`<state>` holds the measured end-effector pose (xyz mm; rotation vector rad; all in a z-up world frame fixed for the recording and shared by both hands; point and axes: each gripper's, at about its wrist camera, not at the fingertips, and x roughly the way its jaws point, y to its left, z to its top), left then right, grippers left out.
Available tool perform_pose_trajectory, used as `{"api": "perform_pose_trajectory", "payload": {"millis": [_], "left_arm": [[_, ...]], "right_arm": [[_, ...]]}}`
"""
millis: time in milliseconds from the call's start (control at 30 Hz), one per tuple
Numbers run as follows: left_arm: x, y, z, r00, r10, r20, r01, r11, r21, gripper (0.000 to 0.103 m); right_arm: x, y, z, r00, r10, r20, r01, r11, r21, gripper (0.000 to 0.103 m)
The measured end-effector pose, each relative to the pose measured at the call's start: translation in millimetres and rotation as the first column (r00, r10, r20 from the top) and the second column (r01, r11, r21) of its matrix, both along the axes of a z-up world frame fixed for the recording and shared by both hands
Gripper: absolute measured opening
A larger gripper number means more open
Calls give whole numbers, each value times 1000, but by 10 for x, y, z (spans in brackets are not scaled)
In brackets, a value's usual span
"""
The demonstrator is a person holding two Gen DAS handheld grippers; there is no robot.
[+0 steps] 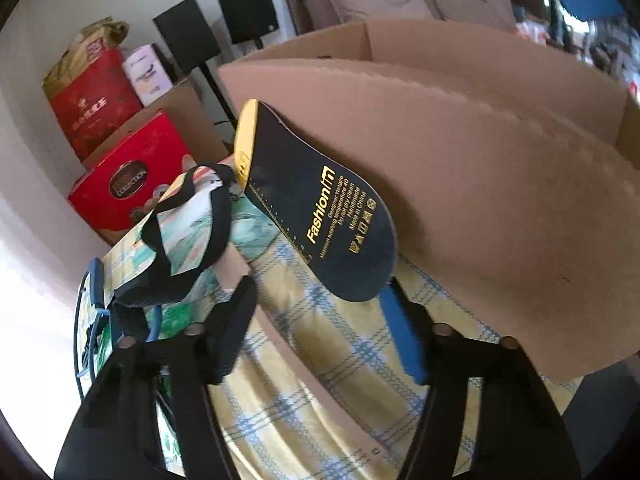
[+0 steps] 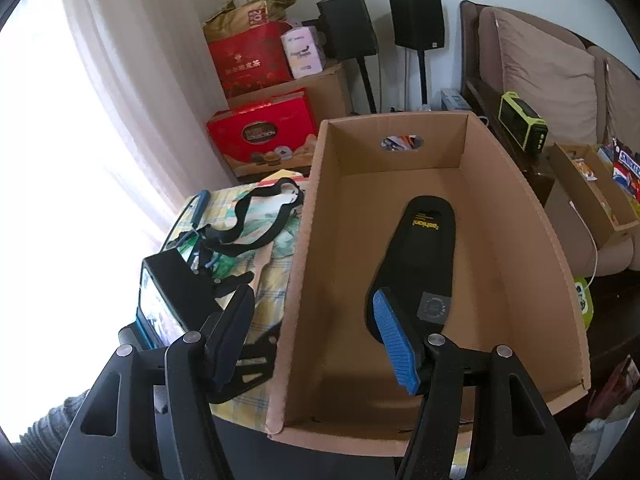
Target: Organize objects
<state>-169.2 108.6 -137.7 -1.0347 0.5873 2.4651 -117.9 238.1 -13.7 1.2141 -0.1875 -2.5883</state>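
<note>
Blue ribbed pads on the right gripper point(image 2: 320, 332) stand wide apart, holding nothing, one finger over the box floor and the other outside its left wall. Just beyond the inner pad a black insole point(image 2: 416, 264) lies flat on the floor of the cardboard box point(image 2: 520, 216), heel toward the near wall. The left gripper point(image 1: 320, 312) is also spread wide and grips nothing; a second insole point(image 1: 316, 208) leans against the box's outer wall, its lower end near the right pad. A black strap point(image 1: 188, 232) lies looped on the checked cloth point(image 1: 320, 360) by the left edge. Risk, as I judge it: the leaning insole is unsupported and may slide down the wall if nudged before the fingers close, or the left finger may snag the strap.
</note>
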Motion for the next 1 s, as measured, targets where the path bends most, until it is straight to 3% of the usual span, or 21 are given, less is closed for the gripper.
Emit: {"api": "perform_pose_trajectory", "payload": {"millis": [67, 300, 433, 600, 1000], "left_arm": [[-12, -91, 63, 1000, 23, -5, -22, 999, 43, 51], [-90, -389, 250, 995, 101, 5, -100, 977, 189, 10], [-128, -542, 311, 991, 134, 25, -136, 956, 259, 3], [-103, -581, 334, 992, 123, 12, -122, 953, 277, 3], [-16, -597, 274, 995, 101, -10, -94, 952, 292, 3]], "right_arm": [[-11, -24, -2, 1000, 6, 2, -6, 1000, -8, 64], [-145, -150, -29, 998, 44, 42, -41, 996, -74, 64], [-337, -265, -75, 993, 73, 93, -60, 990, -131, 64], [-649, -441, -139, 983, 102, 151, -73, 980, -184, 55], [-1469, -1011, -470, 963, 67, 261, -50, 996, -72, 31]]}}
